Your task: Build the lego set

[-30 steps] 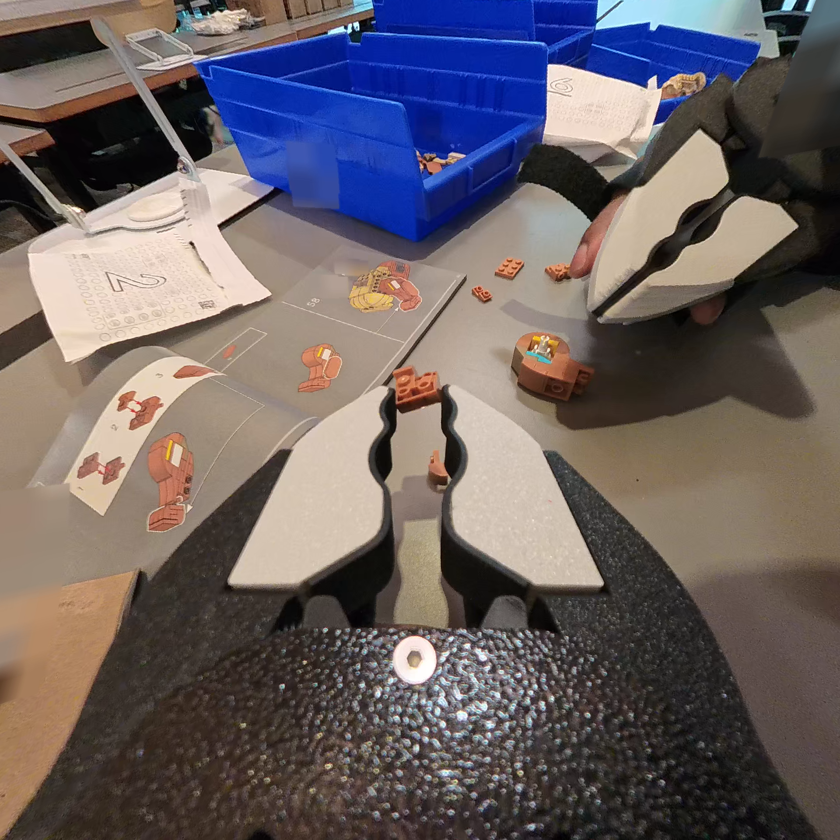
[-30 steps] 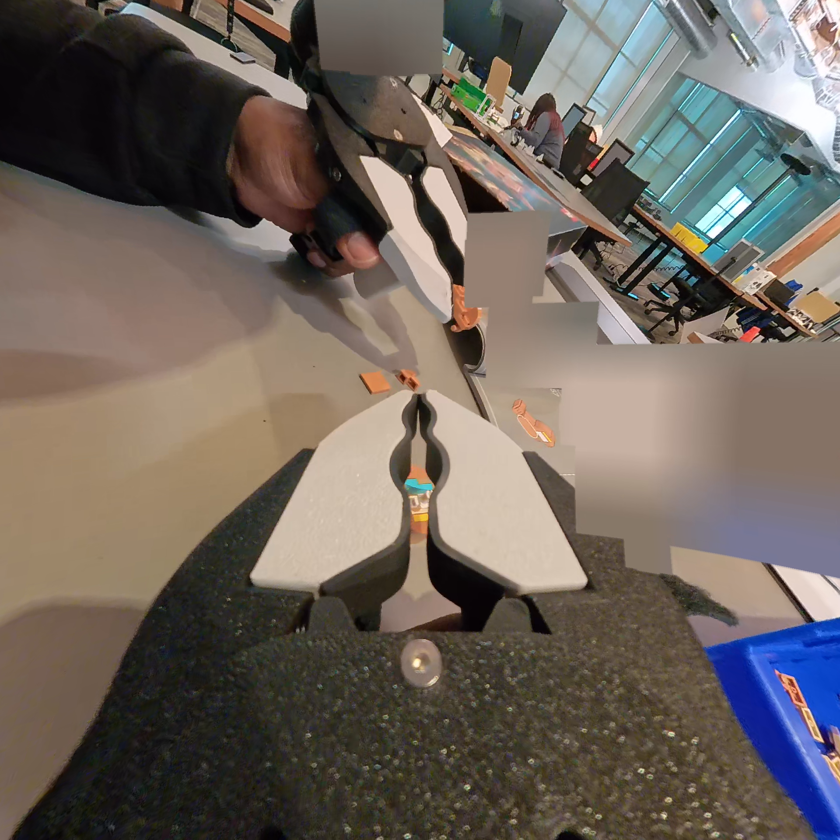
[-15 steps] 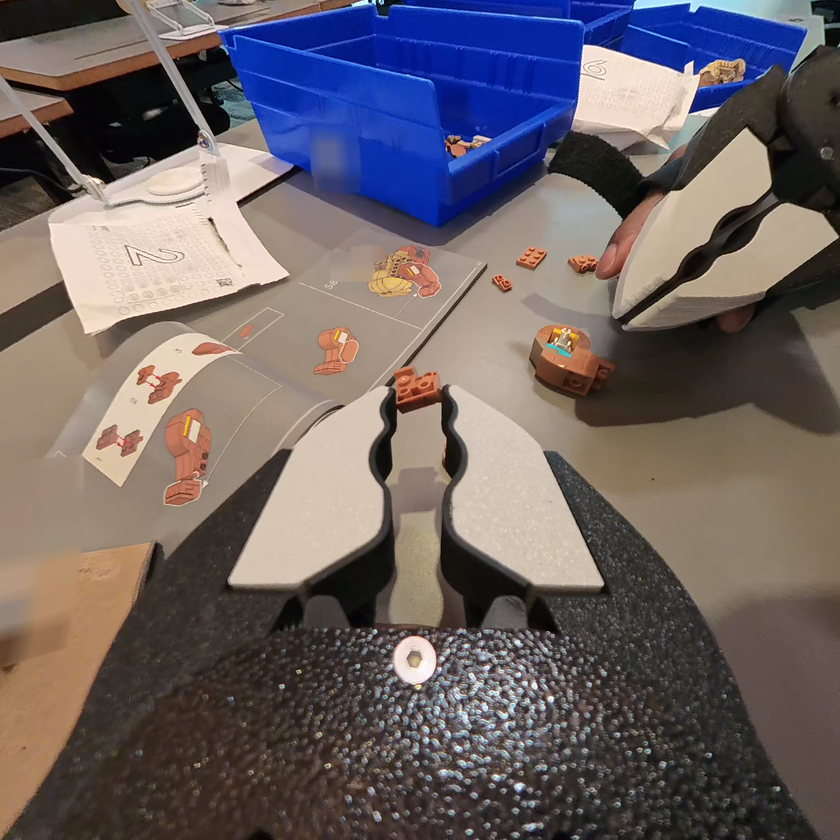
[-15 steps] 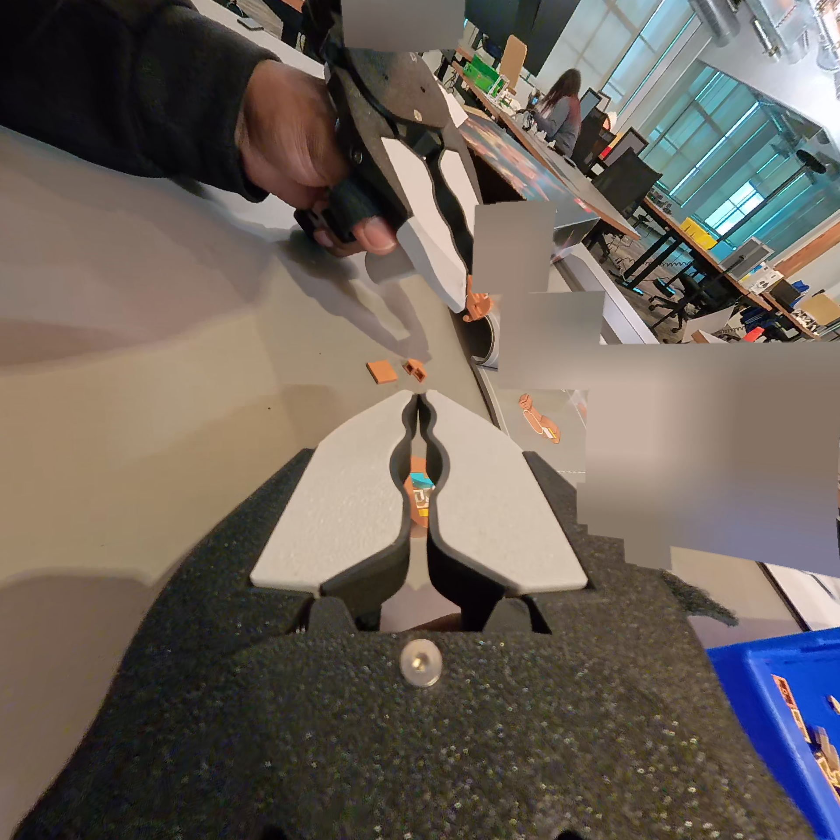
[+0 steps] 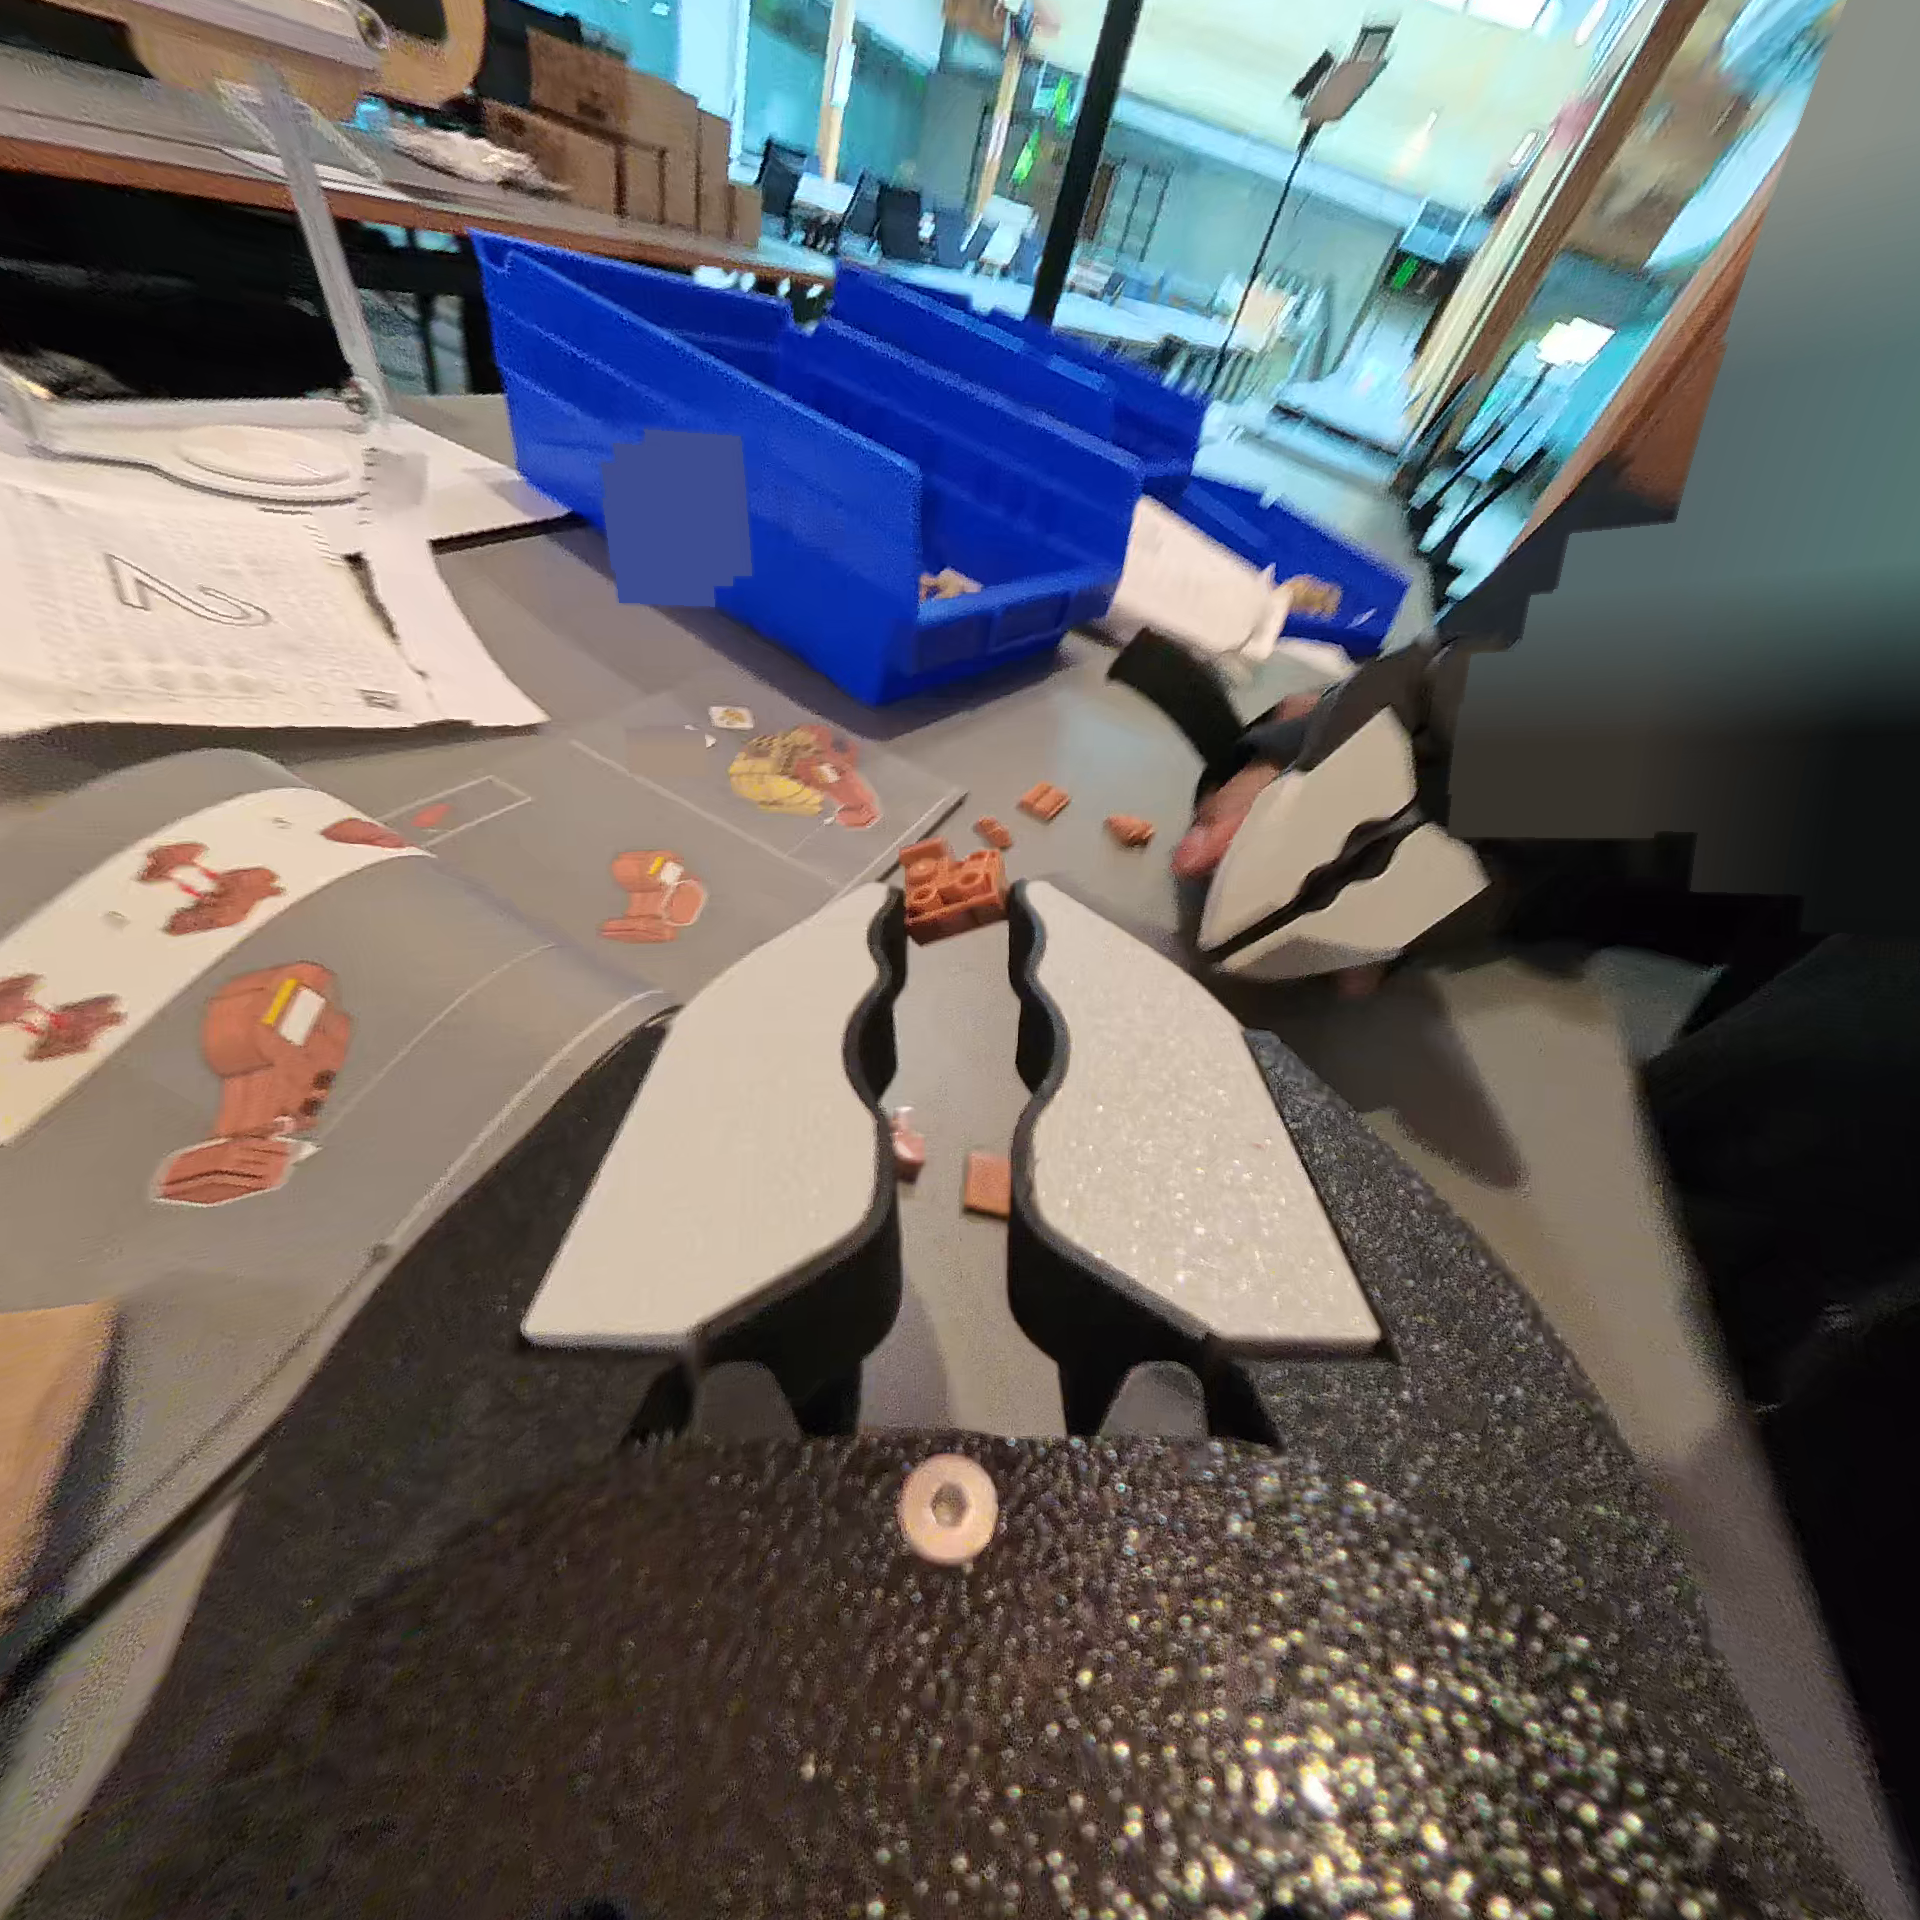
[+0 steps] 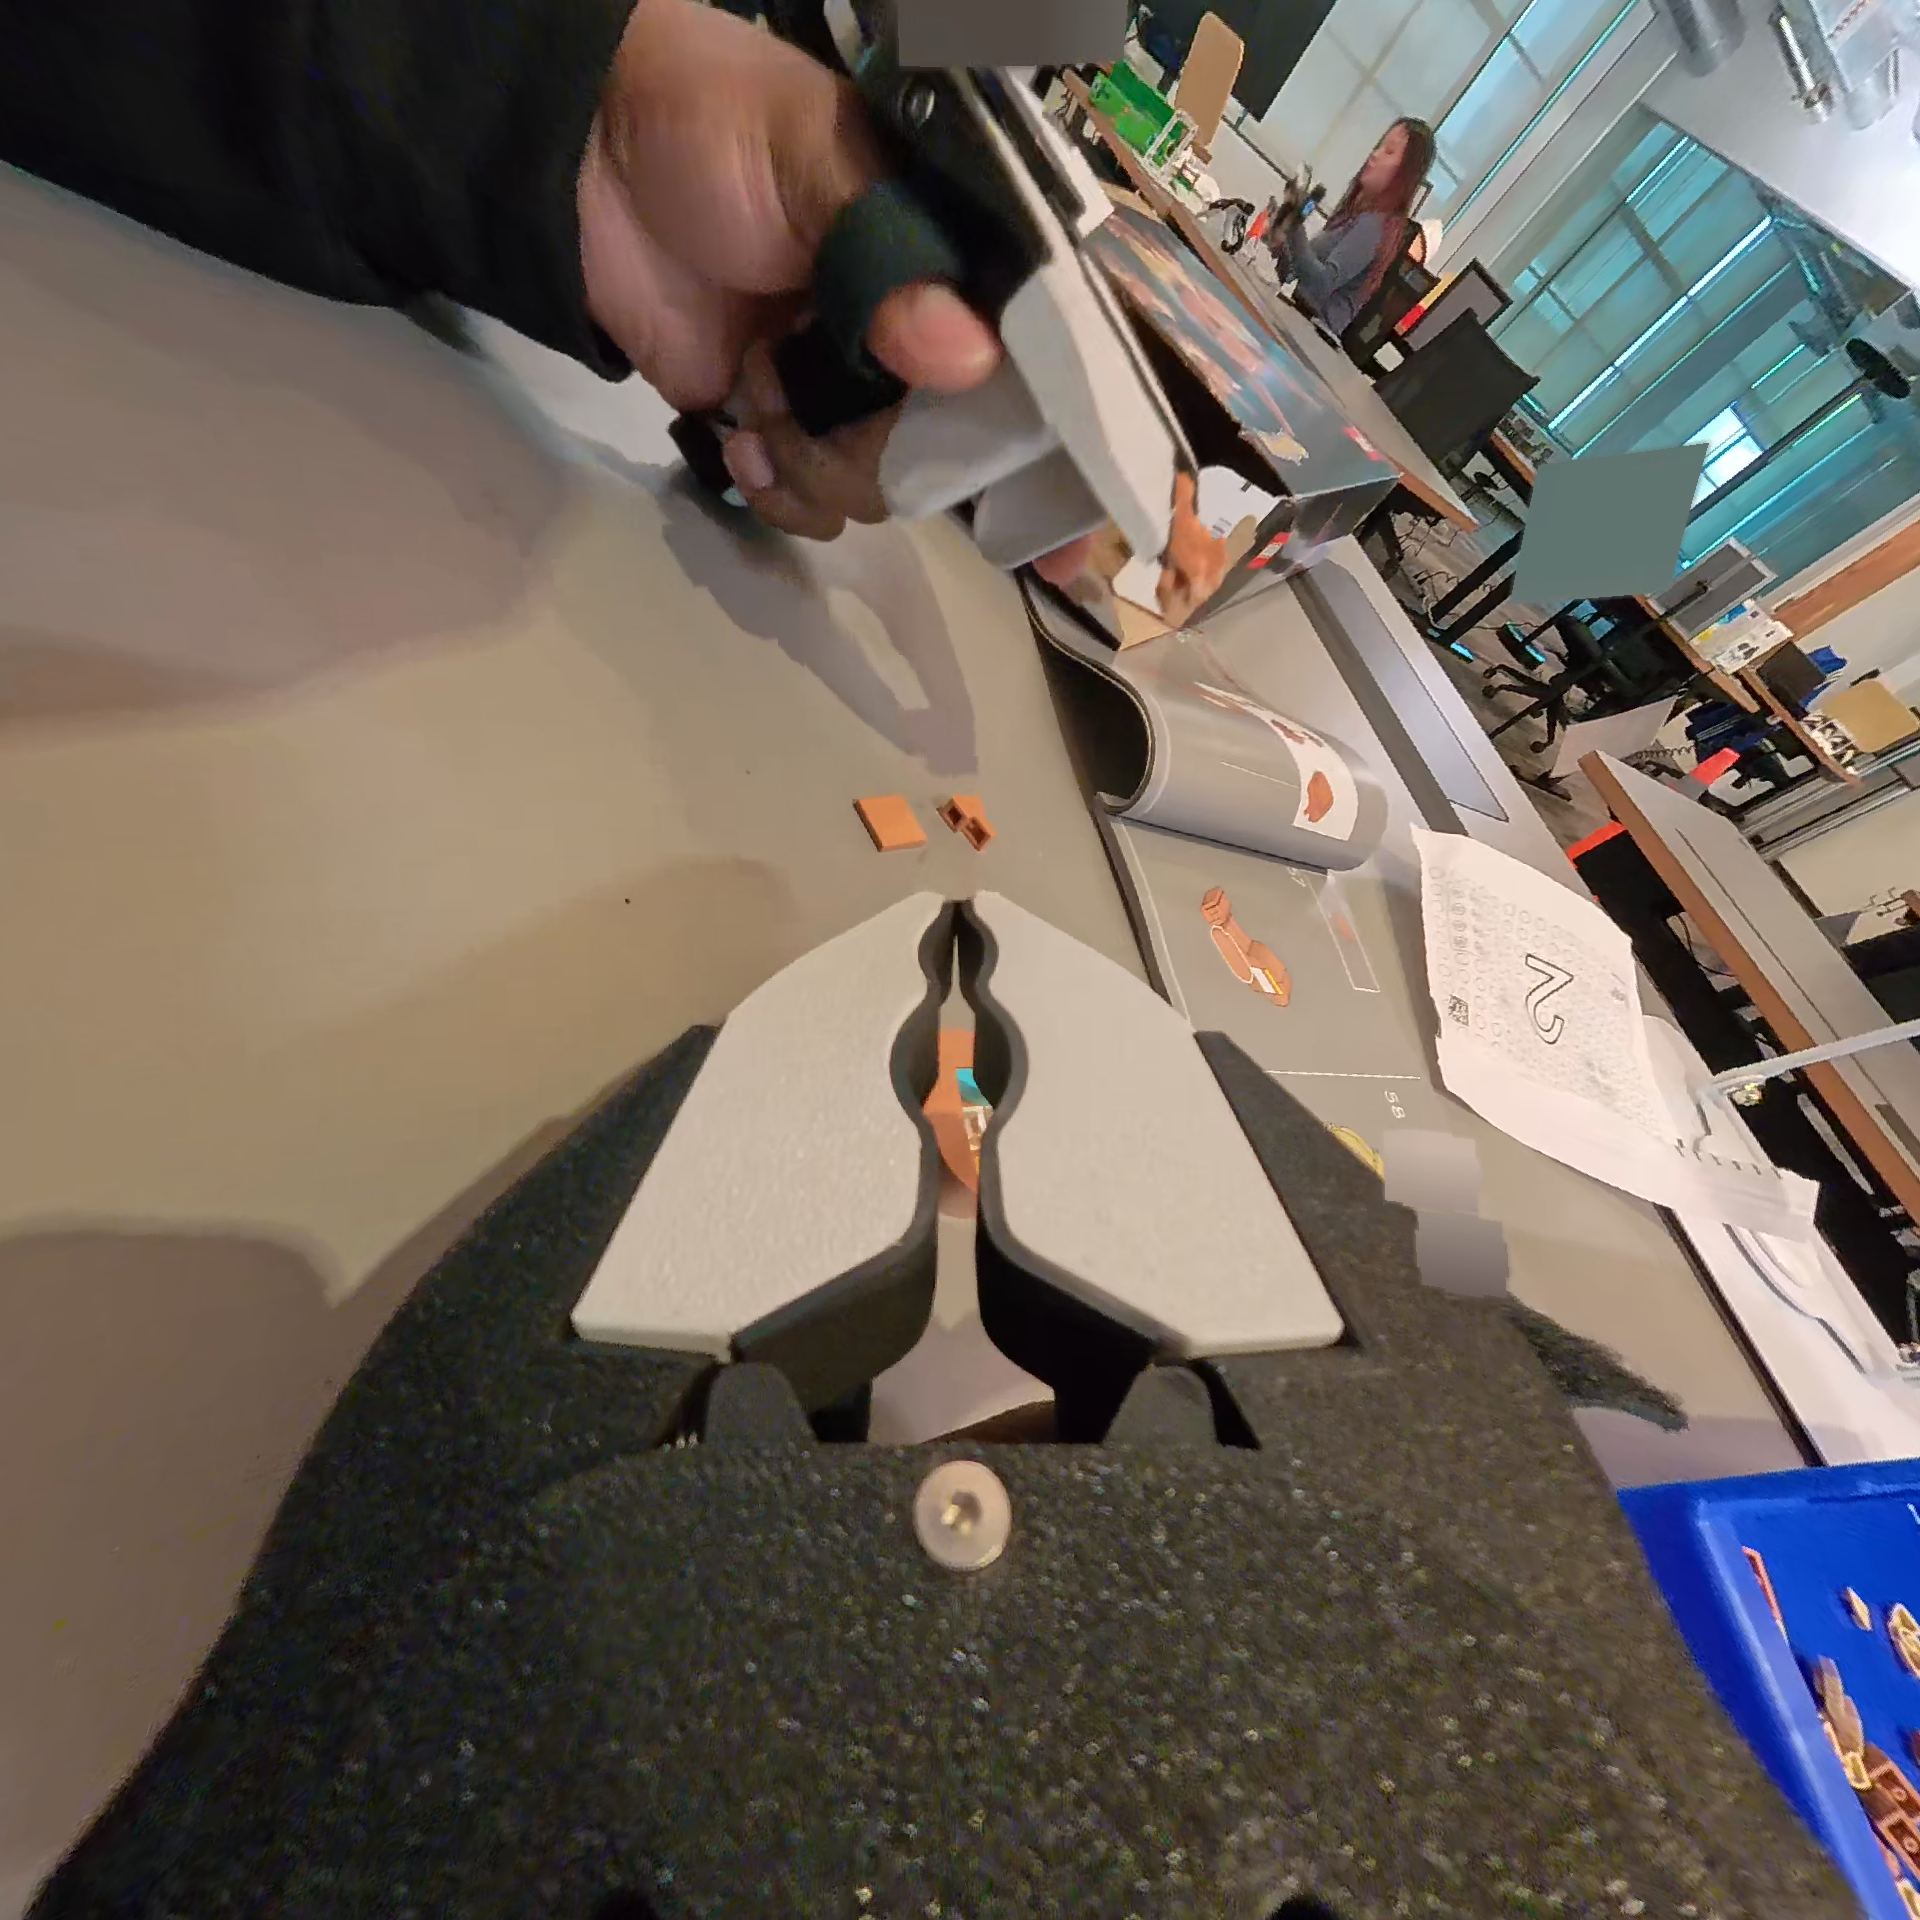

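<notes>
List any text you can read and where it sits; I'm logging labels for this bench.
I won't quote writing; it stands on:
White sheet: one large outlined character, fine print too small.
Grey booklet: small page mark, blurred.
Blue bin: label covered.

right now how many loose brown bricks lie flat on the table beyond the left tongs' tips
3: all on the grey table near the booklet's corner, a small brick, a wider plate behind it, and another brick to their right. More may be hidden.
</notes>
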Tool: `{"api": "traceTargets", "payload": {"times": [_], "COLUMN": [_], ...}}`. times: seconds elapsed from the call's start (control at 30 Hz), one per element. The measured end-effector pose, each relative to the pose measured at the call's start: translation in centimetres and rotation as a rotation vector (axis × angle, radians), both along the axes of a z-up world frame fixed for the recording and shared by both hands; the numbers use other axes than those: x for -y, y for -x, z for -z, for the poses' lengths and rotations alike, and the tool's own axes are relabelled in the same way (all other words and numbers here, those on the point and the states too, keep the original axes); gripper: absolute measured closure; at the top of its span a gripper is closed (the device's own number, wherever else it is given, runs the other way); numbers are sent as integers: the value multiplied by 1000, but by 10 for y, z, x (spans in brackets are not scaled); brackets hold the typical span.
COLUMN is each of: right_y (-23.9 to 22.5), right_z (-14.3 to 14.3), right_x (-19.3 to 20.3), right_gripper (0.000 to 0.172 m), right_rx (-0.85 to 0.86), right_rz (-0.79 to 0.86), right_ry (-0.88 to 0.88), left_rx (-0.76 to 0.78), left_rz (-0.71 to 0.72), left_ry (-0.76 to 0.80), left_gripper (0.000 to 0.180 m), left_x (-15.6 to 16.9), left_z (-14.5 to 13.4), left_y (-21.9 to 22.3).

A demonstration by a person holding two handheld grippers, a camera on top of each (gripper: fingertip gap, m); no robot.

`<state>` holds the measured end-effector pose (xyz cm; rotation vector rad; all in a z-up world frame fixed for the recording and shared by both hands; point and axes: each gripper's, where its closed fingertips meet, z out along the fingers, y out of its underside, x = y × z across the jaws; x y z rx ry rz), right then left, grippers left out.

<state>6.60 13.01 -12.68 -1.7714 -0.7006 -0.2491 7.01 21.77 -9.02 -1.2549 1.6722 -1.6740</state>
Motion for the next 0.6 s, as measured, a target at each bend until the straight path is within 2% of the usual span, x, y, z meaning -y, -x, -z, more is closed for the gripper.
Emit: {"api": "traceTargets", "payload": {"times": [0.17,0.27,0.33,0.5,0.53,0.6], "right_y": [-1,0,1,4,3,0], "right_z": [1,3,4,6,6,4], "right_x": [0,-1,-1,-7,-9,-15], "right_gripper": [172,172,172,172,172,172], "right_rx": [2,11,11,22,28,41], "right_rz": [6,5,3,23,32,53], "right_ry": [9,18,26,70,78,100], "left_rx": [-6,-11,-54,-193,-209,-230], "left_rz": [76,90,71,38,57,95], "left_ry": [279,341,255,-344,-403,-418], "left_gripper": [163,163,163,163,163,163], "left_x": [0,-2,-4,-12,-10,-3], "left_z": [-14,-17,-7,37,43,49], "left_y": [5,6,5,13,16,19]}}
